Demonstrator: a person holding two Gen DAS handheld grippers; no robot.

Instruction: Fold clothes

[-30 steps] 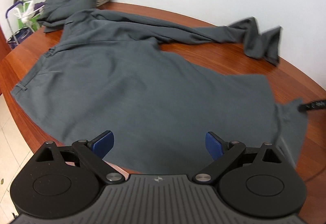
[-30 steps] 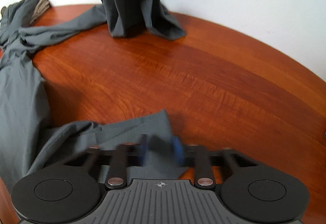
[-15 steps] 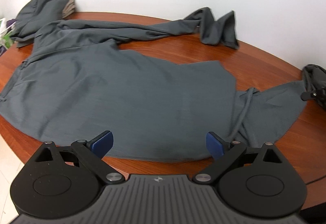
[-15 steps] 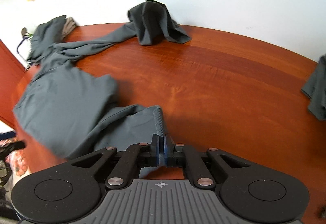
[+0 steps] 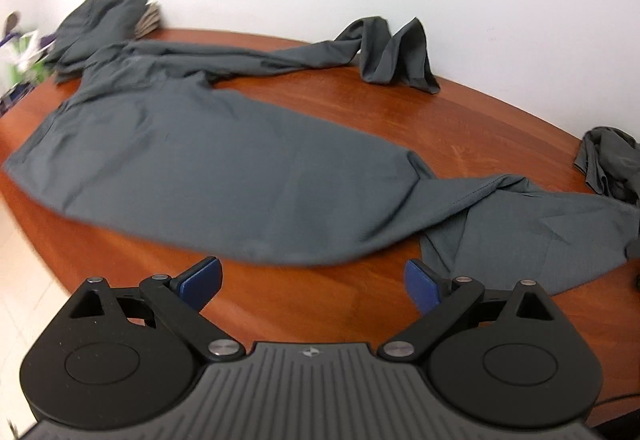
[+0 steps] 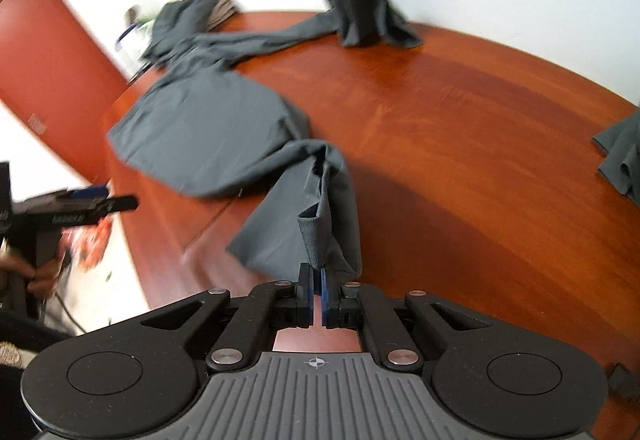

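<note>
The grey garment looks thin, limp and light, so I judge it will drape and slide rather than hold any shape; a lifted corner will drag the rest across the polished worktop with little resistance. The sensible places to take hold are the hems and cuffs, where stitching gives a firmer edge, and the two ends of any fold line at once, since one pinch alone lets the cloth twist.

The right hand-held gripper has its blue pads pressed together on the ribbed cuff of one long piece, which rises from the worktop to the jaws and hangs in loose vertical folds. The left hand-held gripper has its fingers spread wide and holds nothing; it hovers above bare wood just short of the garment's near edge.

In the left view the broad body spreads from 9 o'clock to the centre, mostly flat with shallow wrinkles. A second long piece runs away toward 1 o'clock and ends in a crumpled heap against the wall. More dark cloth lies bunched at 3 o'clock
</note>
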